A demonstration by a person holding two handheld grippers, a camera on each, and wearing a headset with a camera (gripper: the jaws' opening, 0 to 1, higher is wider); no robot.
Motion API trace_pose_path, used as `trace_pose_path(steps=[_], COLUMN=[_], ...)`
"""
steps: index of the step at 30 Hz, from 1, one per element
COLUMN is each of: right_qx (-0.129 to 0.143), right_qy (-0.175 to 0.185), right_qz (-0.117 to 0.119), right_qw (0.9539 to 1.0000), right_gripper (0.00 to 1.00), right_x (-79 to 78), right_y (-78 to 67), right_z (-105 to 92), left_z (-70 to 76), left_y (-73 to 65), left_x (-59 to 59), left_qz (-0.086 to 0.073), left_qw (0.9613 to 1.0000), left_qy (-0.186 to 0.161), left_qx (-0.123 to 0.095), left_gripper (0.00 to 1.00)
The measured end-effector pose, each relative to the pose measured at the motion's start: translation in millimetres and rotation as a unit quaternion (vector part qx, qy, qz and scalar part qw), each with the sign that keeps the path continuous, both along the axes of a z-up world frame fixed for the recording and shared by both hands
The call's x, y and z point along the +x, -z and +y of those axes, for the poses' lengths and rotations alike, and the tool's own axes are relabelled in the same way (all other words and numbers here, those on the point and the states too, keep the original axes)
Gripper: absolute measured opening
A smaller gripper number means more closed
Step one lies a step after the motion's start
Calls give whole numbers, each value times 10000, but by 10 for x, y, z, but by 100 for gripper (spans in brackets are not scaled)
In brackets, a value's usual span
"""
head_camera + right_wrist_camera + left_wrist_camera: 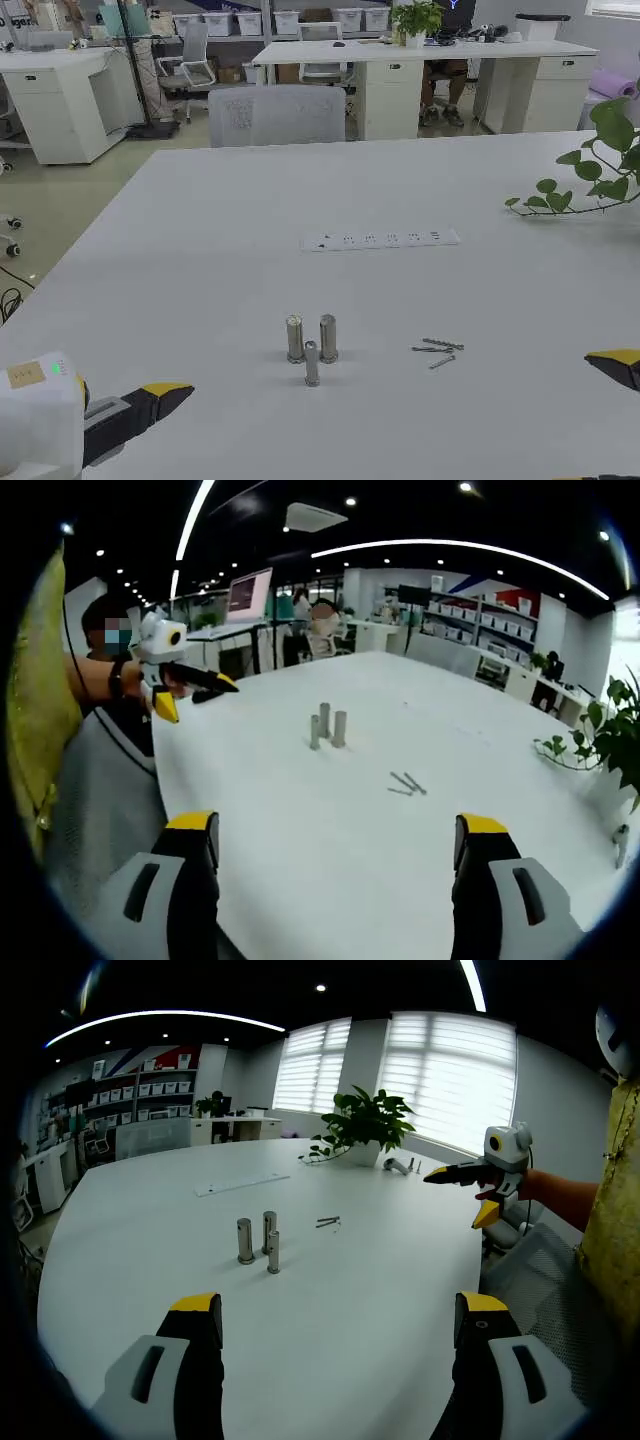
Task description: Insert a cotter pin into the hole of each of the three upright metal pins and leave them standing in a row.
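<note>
Three upright metal pins (311, 348) stand in a tight cluster on the white table (200, 260), two behind and a shorter one in front. Several small cotter pins (437, 350) lie loose to their right. The metal pins (258, 1239) and cotter pins (328, 1222) are well ahead of my left gripper (340, 1310), which is open and holds nothing. My right gripper (337, 825) is also open and holds nothing, with the metal pins (328, 725) and cotter pins (405, 783) ahead of it. Both grippers are held off the near table edge.
A flush socket strip (380, 240) sits in the table beyond the pins. Plant leaves (600, 160) reach over the right edge. A grey chair (277, 115) stands at the far side, with more desks behind. The plant (365, 1120) stands at a table corner.
</note>
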State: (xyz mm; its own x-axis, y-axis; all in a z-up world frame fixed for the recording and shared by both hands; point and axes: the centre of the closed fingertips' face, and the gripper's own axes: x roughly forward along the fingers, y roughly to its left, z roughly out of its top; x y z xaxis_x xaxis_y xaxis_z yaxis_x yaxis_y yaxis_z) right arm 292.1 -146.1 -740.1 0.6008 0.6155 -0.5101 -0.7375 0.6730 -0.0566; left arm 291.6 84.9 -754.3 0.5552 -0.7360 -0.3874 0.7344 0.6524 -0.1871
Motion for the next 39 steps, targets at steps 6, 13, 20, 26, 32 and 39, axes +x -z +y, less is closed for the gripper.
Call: trace_pose_path(steps=[6,13,20,26,32,39], right_qx=[-12,-33,-56,-54,-57,-48], right_qy=[-30,-49,-65,-80,-93,-102], right_qz=[-4,-12,-1,-3,4,12], right_qw=[10000,10000,10000,10000,9999,9999], right_gripper=[98,98,98,98,98,98], right_x=[17,21,9,10,11,7], right_y=[-10,-22,-18,-16,-7,-2], right_z=[12,16,12,27,35,40], left_z=[10,6,7,6,8,11], left_y=[-7,-12,-16,-19,-15,-13], left_x=[3,3,0,1,8,5], left_qz=[0,-7,-7,-8,-9,-12], left_qw=[10000,10000,10000,10000,10000,10000], left_qy=[-6,0,13,14,13,11], left_qx=[6,-1,12,7,9,11], left_gripper=[95,95,95,95,94,94])
